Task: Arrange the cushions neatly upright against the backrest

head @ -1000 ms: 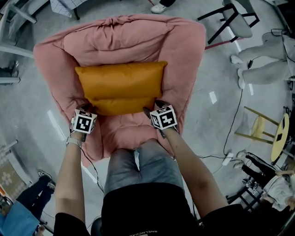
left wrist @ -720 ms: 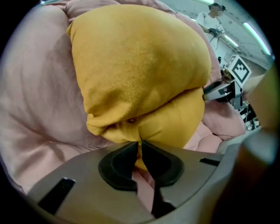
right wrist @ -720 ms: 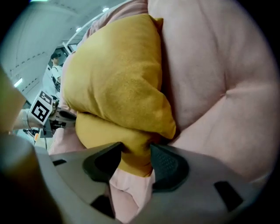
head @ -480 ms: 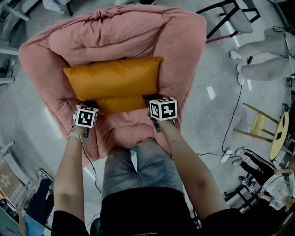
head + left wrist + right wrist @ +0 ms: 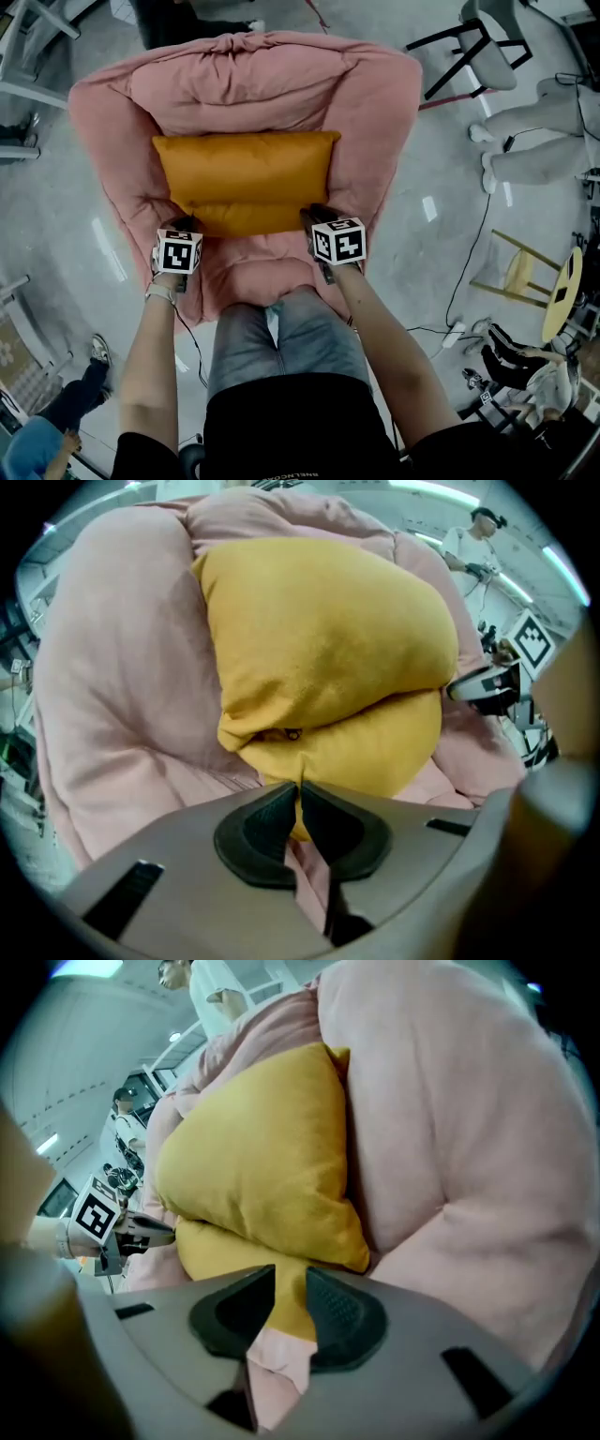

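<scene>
- The pink chair (image 5: 267,80) holds two orange cushions; its seat front (image 5: 253,272) lies bare just ahead of the person's knees (image 5: 281,328).
- The lower cushion (image 5: 246,218) lies flat across the seat, with its near edge facing the person.
- The upper cushion (image 5: 246,169) rests on top of the lower one. It covers most of it, and its far side is against the backrest (image 5: 253,89).
- In both gripper views the upper cushion bulges over the lower one, with pink padding close on either side.
- Both forearms reach forward and down, roughly parallel, one on each side of the knees. The marker cubes face up.
- The left tongs (image 5: 298,799) are at the lower cushion's near left corner. They are pressed almost together, pinching a thin fold of its orange cloth.
- The right tongs (image 5: 289,1302) are at the near right corner. Their jaws are closing, with a thicker wad of the lower cushion's cloth filling the gap between the pads.
- Beyond the chair is grey floor (image 5: 441,169), with a yellow stool (image 5: 523,267) off to the right.
</scene>
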### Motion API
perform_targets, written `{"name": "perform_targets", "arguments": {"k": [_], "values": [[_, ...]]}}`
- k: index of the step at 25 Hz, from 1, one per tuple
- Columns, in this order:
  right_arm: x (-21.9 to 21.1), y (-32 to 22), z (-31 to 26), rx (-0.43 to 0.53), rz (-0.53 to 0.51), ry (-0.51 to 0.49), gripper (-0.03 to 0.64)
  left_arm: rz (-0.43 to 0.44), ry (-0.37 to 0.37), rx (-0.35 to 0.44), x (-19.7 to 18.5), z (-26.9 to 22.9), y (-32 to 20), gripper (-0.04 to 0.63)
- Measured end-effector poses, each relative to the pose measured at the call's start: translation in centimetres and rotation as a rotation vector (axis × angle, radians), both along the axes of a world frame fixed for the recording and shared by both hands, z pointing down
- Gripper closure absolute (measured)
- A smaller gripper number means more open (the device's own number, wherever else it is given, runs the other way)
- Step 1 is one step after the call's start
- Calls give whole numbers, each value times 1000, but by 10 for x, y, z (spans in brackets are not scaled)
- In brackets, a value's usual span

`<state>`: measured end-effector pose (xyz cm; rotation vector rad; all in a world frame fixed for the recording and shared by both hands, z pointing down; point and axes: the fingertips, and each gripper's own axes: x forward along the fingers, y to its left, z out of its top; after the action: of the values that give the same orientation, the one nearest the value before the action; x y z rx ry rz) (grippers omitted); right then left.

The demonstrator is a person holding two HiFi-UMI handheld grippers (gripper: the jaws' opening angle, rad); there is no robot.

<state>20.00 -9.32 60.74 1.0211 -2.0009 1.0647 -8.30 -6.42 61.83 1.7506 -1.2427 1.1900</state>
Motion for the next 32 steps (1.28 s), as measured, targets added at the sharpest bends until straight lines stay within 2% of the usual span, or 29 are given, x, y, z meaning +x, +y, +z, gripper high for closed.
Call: {"name": "perform_targets", "arguments": {"k": [5, 8, 10, 17, 21, 27, 32], "values": [[-12, 7, -40, 65, -18, -19, 554, -119, 167, 84, 9, -50, 14, 580], [-28, 8, -76, 111, -6, -65, 605, -132, 245, 143, 20, -88, 22, 583], [-43, 3, -105, 149, -10, -106, 607, -133, 283, 199, 24, -118, 22, 583], [-75, 17, -225, 285, -46, -217, 607, -140, 351, 362, 41, -248, 37, 583], [-87, 33, -286, 345, -83, -282, 607, -136, 360, 440, 46, -304, 51, 583], [-98, 61, -385, 493, -217, -367, 607, -113, 391, 563, 63, -389, 82, 583], [-97, 84, -452, 576, -236, -443, 607, -81, 423, 675, 72, -453, 108, 583]]}}
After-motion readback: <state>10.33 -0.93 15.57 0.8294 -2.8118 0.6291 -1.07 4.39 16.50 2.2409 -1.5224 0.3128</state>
